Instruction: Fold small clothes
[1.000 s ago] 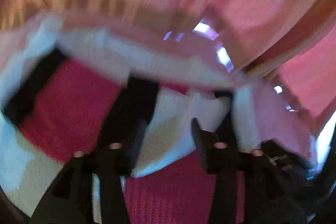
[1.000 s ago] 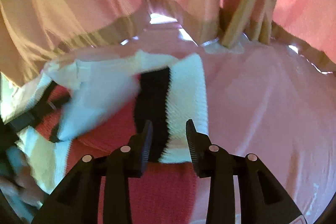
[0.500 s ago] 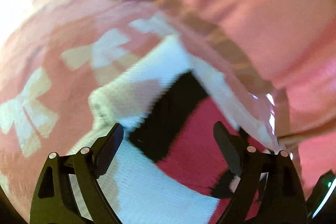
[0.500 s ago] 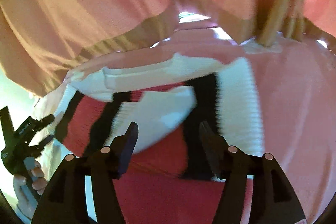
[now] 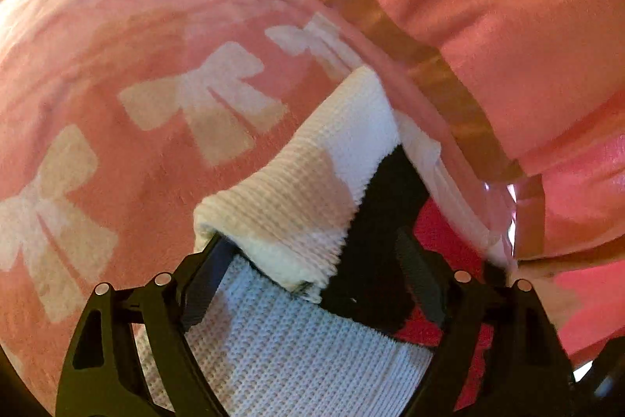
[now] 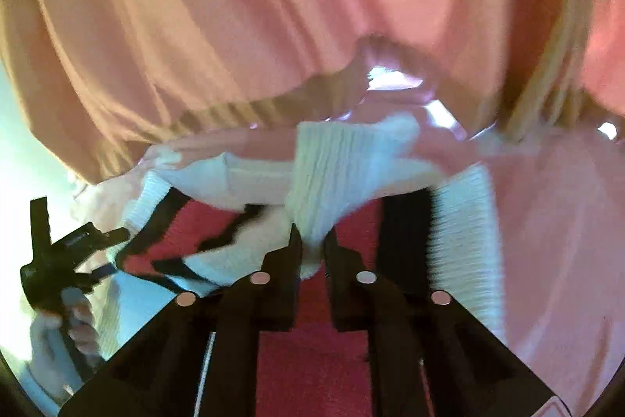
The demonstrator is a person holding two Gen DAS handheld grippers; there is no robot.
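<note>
Left gripper (image 5: 312, 272): jaws wide apart, clamping nothing. The knit sweater (image 5: 297, 206) lies between and beneath the fingers; its folded white cuff edge overlaps the left finger (image 5: 207, 280), but the pads do not press on the cloth. In the right wrist view this gripper appears at the sweater's far left edge (image 6: 74, 253), carried by the person's hand (image 6: 62, 331).

Right gripper (image 6: 310, 253): jaws have just been closing and now stand narrow, clamped on a white ribbed sleeve end (image 6: 332, 174) of the sweater. The sleeve end rises from the fingertips and fans out above them; it is blurred.

Sweater: small knit garment in red, black and white bands, with white ribbed edging. It lies on a pink blanket (image 5: 136, 85) printed with white bows (image 5: 211, 100). Red body panel sits nearest the right gripper; a black band and a white ribbed strip run along the sweater's right side. A white section is folded over the black band at the sweater's left end.

Behind the sweater hangs a pink curtain (image 6: 234, 26), its hem meeting the blanket just beyond the garment.
</note>
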